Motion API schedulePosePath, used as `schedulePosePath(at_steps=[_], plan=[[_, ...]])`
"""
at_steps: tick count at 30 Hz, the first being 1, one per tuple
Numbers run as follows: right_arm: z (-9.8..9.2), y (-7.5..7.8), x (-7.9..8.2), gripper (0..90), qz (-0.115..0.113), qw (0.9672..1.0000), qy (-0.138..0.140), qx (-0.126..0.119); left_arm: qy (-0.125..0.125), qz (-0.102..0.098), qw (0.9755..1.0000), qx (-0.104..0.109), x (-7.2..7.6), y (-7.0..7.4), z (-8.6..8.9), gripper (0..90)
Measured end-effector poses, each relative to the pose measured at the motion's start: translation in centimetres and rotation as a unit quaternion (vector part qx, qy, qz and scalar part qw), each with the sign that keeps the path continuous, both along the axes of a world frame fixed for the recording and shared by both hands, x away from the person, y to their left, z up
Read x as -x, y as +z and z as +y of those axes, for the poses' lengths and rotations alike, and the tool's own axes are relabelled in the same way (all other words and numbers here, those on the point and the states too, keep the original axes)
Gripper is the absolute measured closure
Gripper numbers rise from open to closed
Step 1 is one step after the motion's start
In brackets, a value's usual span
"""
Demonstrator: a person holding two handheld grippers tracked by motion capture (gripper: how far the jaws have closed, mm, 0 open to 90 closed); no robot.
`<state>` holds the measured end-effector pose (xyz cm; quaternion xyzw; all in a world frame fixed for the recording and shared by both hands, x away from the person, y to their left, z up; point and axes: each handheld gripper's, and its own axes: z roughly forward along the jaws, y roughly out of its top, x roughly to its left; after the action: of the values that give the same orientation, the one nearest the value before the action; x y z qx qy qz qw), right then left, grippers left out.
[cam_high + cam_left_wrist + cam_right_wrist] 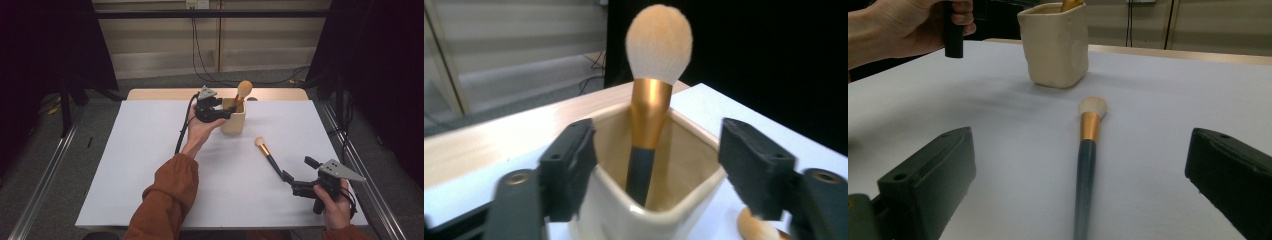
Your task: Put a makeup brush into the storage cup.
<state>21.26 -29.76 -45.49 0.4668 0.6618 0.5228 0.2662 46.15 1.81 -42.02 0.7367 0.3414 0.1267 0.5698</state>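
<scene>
Jaws of left gripper (656, 165) apart, straddling rim of cream cup (649, 200), clamped on nothing; left jaw close against cup's wall, contact not clear. No earlier picture to compare. Big brush (651, 105) upright inside cup, fluffy head above rim, gold ferrule, dark handle going down into cup; lower end hidden by cup's wall. Cup at far middle of white table (150, 170), left hand (200, 131) just beside it. Jaws of right gripper (1080, 195) wide apart, holding nothing, low over table at near right. Second brush (1087, 160) flat on table between those jaws, untouched, head pointing to cup; handle end cut off at bottom edge of right gripper view. Head of same brush half hidden behind right jaw in left gripper view.
</scene>
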Motion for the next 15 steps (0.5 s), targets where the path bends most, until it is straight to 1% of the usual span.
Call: schedulePosePath(at_steps=[3, 5, 6, 7, 9, 10, 11, 12, 15], plan=[[0.0, 0.0, 0.0, 0.0, 0.0, 1.0, 0.0, 0.0, 0.005, -0.008, 0.9999, -0.014, 0.4, 0.1, 0.4, 23.6], [0.0, 0.0, 0.0, 0.0, 0.001, 1.0, 0.0, 0.0, 0.007, -0.005, 0.9999, -0.01, 0.5, 0.1, 0.7, 20.2], [0.0, 0.0, 0.0, 0.0, 0.0, 1.0, 0.0, 0.0, 0.008, -0.001, 1.0, -0.003, 0.6, 0.1, 0.8, 18.3], [0.0, 0.0, 0.0, 0.0, 0.0, 1.0, 0.0, 0.0, 0.007, 0.0, 1.0, -0.004, 0.7, 0.2, 1.0, 16.3], [0.0, 0.0, 0.0, 0.0, -0.001, 1.0, 0.0, 0.002, 0.007, -0.007, 0.9999, -0.009, 0.9, 0.2, 1.3, 14.6], [0.0, 0.0, 0.0, 0.0, -0.002, 1.0, 0.001, 0.003, 0.008, -0.007, 0.9999, -0.008, 1.0, 0.2, 1.5, 12.7], [0.0, 0.0, 0.0, 0.0, -0.002, 1.0, 0.001, 0.002, 0.008, -0.005, 0.9999, -0.01, 1.1, 0.1, 1.7, 11.7], [0.1, 0.0, 0.0, 0.0, -0.002, 1.0, 0.002, 0.002, 0.008, -0.002, 0.9999, -0.007, 1.1, 0.1, 1.8, 10.7], [0.1, 0.0, -0.1, 0.0, -0.003, 1.0, 0.002, 0.003, 0.01, 0.005, 0.9999, -0.007, 1.2, -0.2, 2.3, 8.2]])
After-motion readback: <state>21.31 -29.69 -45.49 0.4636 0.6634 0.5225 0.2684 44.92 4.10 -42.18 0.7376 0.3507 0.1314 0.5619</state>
